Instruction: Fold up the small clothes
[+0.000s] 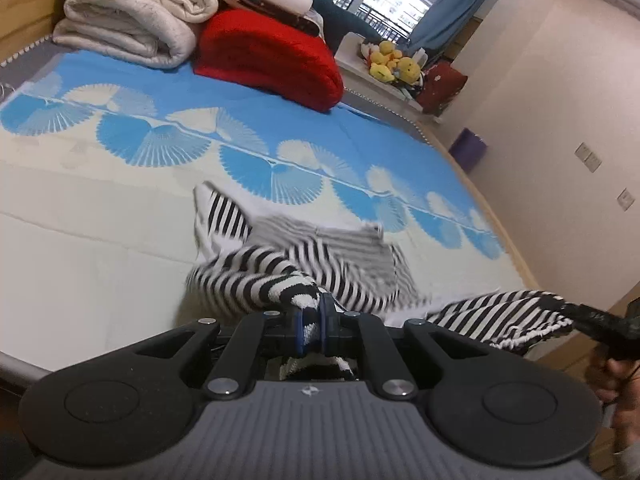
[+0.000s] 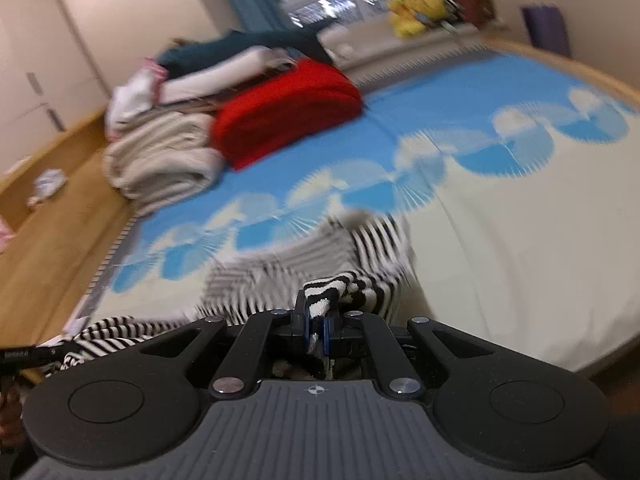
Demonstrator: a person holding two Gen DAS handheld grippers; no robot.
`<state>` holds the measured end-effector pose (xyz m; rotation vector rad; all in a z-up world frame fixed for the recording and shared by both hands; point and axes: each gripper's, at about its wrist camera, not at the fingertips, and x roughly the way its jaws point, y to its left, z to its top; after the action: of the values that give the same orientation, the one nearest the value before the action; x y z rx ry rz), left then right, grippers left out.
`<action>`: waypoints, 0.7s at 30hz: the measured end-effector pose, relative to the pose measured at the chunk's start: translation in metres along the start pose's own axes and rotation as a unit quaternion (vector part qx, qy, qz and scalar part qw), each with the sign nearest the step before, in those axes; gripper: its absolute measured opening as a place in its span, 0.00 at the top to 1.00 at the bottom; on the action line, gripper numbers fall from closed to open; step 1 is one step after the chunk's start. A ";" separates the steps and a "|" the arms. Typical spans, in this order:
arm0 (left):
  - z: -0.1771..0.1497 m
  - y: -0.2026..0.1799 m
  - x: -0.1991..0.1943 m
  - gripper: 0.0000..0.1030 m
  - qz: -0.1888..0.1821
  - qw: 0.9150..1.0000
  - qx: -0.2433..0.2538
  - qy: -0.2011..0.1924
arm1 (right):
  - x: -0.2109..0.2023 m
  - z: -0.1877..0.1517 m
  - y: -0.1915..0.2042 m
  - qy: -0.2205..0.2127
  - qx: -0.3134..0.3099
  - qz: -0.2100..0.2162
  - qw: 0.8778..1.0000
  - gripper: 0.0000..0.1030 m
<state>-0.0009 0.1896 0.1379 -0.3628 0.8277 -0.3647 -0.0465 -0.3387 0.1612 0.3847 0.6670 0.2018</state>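
Striped top (image 1: 304,264): black and white, bunched up, lifted partly off the bed.
Bed (image 1: 120,216): blue and white sheet.
Blankets (image 1: 132,16): white and red, stacked at the far end.
Left hand-held gripper (image 1: 311,322): pinching the top.
Right hand-held gripper (image 2: 318,330): pinching it too.

**Bed with a blue-and-cream cover**

The bed (image 1: 120,240) fills most of both views, spread with a cream sheet that carries a band of blue fan shapes. At the upper left of the left wrist view, folded cream blankets (image 1: 128,20) and a red folded blanket (image 1: 272,64) lie on it. The striped garment (image 1: 312,256) trails on the sheet at lower centre.
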 end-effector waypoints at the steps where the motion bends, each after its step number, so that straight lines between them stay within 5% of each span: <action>1: 0.003 0.004 0.003 0.92 0.001 1.000 -0.008 0.007 | -0.003 0.003 0.001 -0.001 -0.005 0.005 1.000 0.95; 5: 0.028 0.026 0.056 0.92 0.022 0.999 -0.040 0.030 | 0.029 0.017 -0.013 0.029 0.020 0.011 0.999 0.95; 15: 0.082 0.107 0.238 0.89 0.078 0.985 -0.132 0.081 | 0.243 0.070 -0.092 0.121 0.037 -0.046 0.991 0.91; 17: 0.086 0.115 0.245 0.84 0.090 0.979 -0.168 0.076 | 0.272 0.065 -0.103 0.135 0.049 -0.065 0.987 0.90; 19: 0.090 0.112 0.246 0.69 0.081 0.981 -0.167 0.065 | 0.297 0.060 -0.115 0.171 0.077 -0.076 0.979 0.85; 21: 0.093 0.107 0.243 0.61 0.079 0.984 -0.151 0.057 | 0.303 0.060 -0.118 0.163 0.104 -0.074 0.978 0.84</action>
<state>0.2394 0.1906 -0.0083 -0.5581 1.0203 -0.1119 0.2322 -0.3711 -0.0141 0.5056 1.0417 0.0516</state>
